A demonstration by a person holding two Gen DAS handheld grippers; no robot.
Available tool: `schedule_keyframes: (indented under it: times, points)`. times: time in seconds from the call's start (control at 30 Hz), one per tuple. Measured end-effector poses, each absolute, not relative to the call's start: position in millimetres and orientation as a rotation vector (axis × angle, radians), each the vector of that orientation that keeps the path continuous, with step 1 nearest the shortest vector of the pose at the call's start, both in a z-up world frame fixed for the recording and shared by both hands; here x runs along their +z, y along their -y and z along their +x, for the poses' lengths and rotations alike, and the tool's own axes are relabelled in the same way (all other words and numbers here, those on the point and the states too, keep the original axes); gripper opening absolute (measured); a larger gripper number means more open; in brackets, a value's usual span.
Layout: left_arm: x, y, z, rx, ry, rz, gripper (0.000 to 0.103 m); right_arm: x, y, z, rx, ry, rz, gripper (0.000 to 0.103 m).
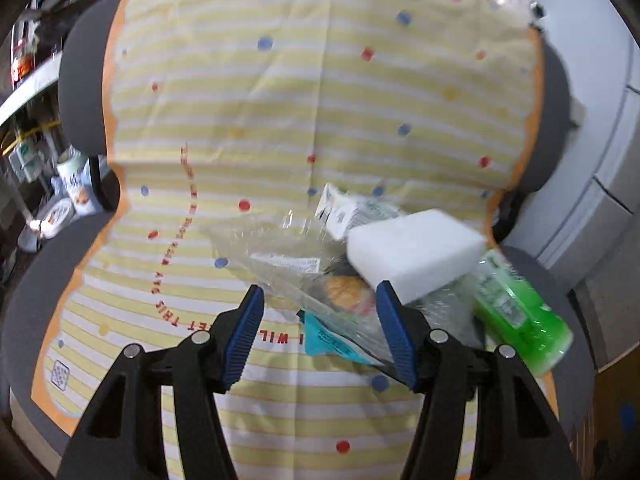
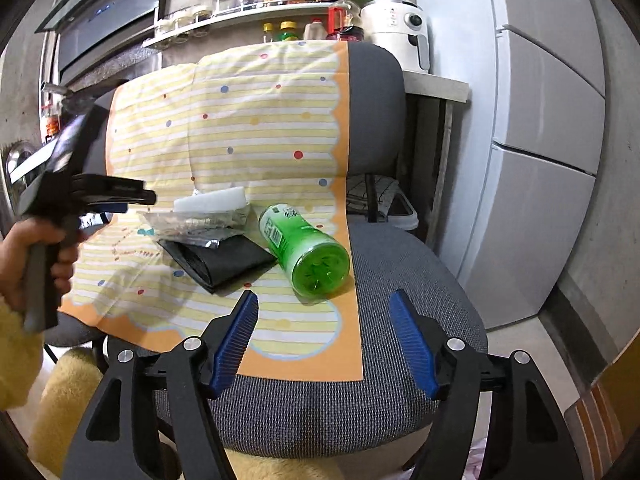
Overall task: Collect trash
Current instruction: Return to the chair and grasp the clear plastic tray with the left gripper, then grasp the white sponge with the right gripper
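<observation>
- The setting is a kitchen corner: a grey office chair (image 2: pixel 400 272) stands before a counter and a shelf of bottles and jars (image 2: pixel 256 4), with a white air fryer (image 2: pixel 396 32) on the counter and a tall grey fridge (image 2: pixel 548 160) to the right.
- A yellow-striped, polka-dotted cloth (image 2: pixel 256 128) with an orange scalloped border drapes over the chair's back and seat, and the trash lies gathered on the seat part of it.
- The pile holds a white foam block (image 1: pixel 416 256) on top, crumpled clear plastic wrappers (image 1: pixel 280 256) under and beside it, a small printed carton (image 1: pixel 340 210) behind, a teal packet (image 1: pixel 324 336) in front, and a folded black bag (image 2: pixel 220 260).
- A green plastic bottle (image 2: pixel 308 252) lies on its side just to the right of the pile, its base toward the right wrist camera.
- The left gripper (image 1: pixel 320 336) is open and empty, poised above the wrappers with the teal packet and plastic showing beyond its fingers; nothing is pinched.
- The right gripper (image 2: pixel 324 340) is also open and empty, well back over the seat's front edge, roughly facing the bottle.
- A hand (image 2: pixel 36 256) in a yellow sleeve holds the left tool at the left edge of the right wrist view.
- The step in hand looks like the approach to a first pick; nothing is collected yet.
- The next move probably calls for lowering the left fingers around a wrapper edge and closing, or bringing the right fingers across the bottle's body; the bottle could roll if nudged.
</observation>
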State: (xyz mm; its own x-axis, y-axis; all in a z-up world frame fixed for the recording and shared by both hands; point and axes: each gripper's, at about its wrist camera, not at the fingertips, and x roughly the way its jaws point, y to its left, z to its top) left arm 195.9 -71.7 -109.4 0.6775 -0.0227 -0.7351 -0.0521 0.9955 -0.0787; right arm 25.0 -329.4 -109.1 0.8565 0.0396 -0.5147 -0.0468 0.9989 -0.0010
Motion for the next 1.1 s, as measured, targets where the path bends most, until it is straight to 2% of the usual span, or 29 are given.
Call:
schedule_keyframes:
  times: [0.2,0.23,0.27,0.33,0.57,0.77,1.1]
  points:
    - [-138.9,57.9,206.8,0.030,-0.945,-0.140,0.056,-116.0,327.4,24.2,0.046,-0.570,-0.012,0.069]
    - [-143.3,52.5,208.2,0.025,-0.965,-0.162,0.050,-115.7,325.3,24.6,0.050,-0.571,-0.013,0.069]
    - [-146.0,49.4,208.9,0.022,-0.978,-0.174,0.038,-115.1,323.4,25.1,0.053,-0.571,-0.015,0.069]
    - [-149.5,42.0,209.4,0.017,-0.994,-0.196,0.025,-113.6,317.7,24.7,0.062,-0.568,-0.025,0.069]
    - [-135.0,11.3,189.1,0.021,-0.963,-0.168,0.007,-107.7,296.8,25.2,0.101,-0.563,-0.062,0.070]
    - [-126.6,-3.3,151.4,-0.027,-0.966,-0.123,0.007,-101.5,270.8,32.9,0.206,-0.559,-0.044,0.073]
    - [-146.5,8.1,112.2,-0.150,-0.989,-0.075,0.008,-92.3,201.7,41.2,0.443,-0.542,-0.103,0.080]
